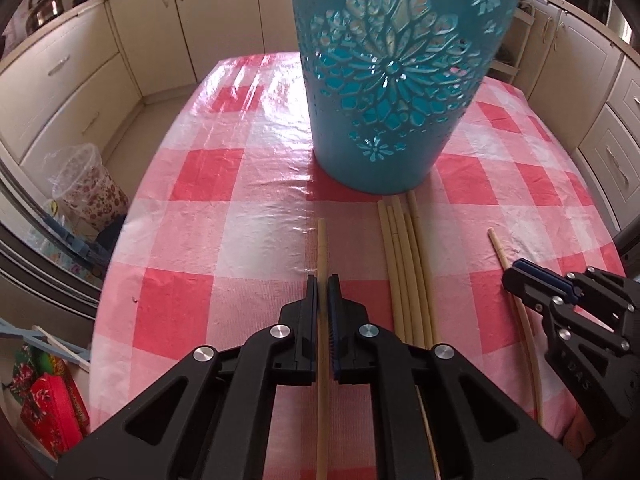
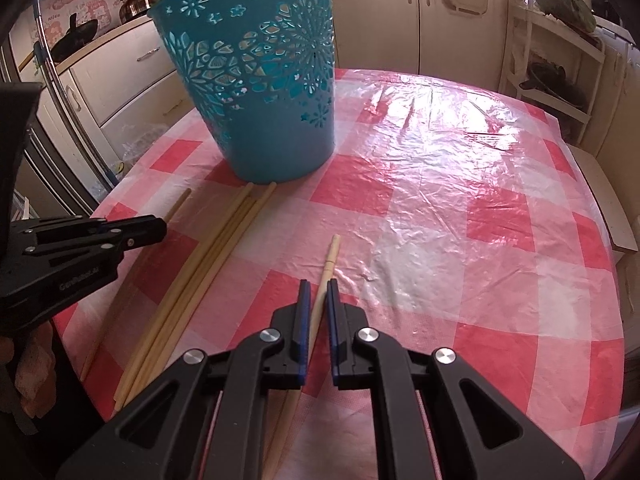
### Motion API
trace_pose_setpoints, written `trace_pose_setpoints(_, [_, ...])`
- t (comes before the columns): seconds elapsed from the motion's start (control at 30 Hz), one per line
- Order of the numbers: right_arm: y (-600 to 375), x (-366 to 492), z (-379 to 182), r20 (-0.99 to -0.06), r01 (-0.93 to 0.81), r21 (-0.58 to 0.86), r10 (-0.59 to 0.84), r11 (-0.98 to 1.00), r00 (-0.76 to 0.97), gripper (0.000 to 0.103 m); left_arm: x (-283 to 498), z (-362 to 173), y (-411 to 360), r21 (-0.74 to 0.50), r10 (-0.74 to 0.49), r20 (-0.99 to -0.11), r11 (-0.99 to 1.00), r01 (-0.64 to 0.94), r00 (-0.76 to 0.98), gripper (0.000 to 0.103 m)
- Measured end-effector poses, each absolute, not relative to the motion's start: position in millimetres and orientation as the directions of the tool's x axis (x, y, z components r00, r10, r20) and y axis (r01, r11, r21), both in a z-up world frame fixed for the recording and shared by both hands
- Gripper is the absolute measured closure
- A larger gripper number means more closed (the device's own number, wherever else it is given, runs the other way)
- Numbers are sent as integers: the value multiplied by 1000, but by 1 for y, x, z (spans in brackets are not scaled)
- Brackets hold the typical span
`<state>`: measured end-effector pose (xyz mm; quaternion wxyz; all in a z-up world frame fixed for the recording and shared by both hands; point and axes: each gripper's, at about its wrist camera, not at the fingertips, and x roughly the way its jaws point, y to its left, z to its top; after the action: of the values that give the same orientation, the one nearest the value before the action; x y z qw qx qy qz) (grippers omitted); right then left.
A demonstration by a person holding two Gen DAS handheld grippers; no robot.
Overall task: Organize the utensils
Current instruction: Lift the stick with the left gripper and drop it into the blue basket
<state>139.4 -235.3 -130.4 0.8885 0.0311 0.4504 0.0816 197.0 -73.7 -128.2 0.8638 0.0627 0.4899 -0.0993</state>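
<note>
A blue plastic basket with cut-out flower patterns stands upright on the red-and-white checked tablecloth. Just in front of it lies a bundle of several pale wooden chopsticks. My left gripper is shut on a single chopstick left of the bundle. My right gripper is shut on another chopstick right of the bundle. Both sticks run low along the cloth; I cannot tell whether they are lifted off it.
Cream kitchen cabinets surround the table, with a kettle on the counter. A patterned plastic container and a red box sit on the floor to the left. A white rack stands at the far right.
</note>
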Motion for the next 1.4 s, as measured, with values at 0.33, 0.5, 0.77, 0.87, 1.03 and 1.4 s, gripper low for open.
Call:
trace_pose_setpoints(0.33, [-233, 140, -131, -793, -117, 91, 142, 989, 592, 95, 158, -80, -75, 67, -114, -773, 963, 260, 624, 98])
trace_pose_setpoints(0.5, [-233, 139, -132, -791, -113, 103, 150, 988, 593, 95, 142, -51, -68, 43, -151, -725, 964, 263, 672, 98])
trace_pose_setpoints(0.77, [-235, 139, -132, -789, -110, 119, 162, 987, 593, 95, 131, 30, -28, -131, -285, -548, 958, 255, 786, 98])
trace_pose_setpoints(0.87, [-237, 138, -132, -787, -110, 131, 171, 985, 594, 95, 136, 56, -19, -176, -308, -474, 951, 254, 825, 98])
trace_pose_setpoints(1.03, [-241, 138, -132, -782, -108, 163, 195, 981, 592, 95, 159, 82, -23, -218, -333, -385, 939, 266, 861, 98])
trace_pose_setpoints(1.4, [-249, 140, -133, -773, -104, 234, 250, 967, 583, 95, 250, 104, -53, -307, -334, -259, 918, 250, 906, 98])
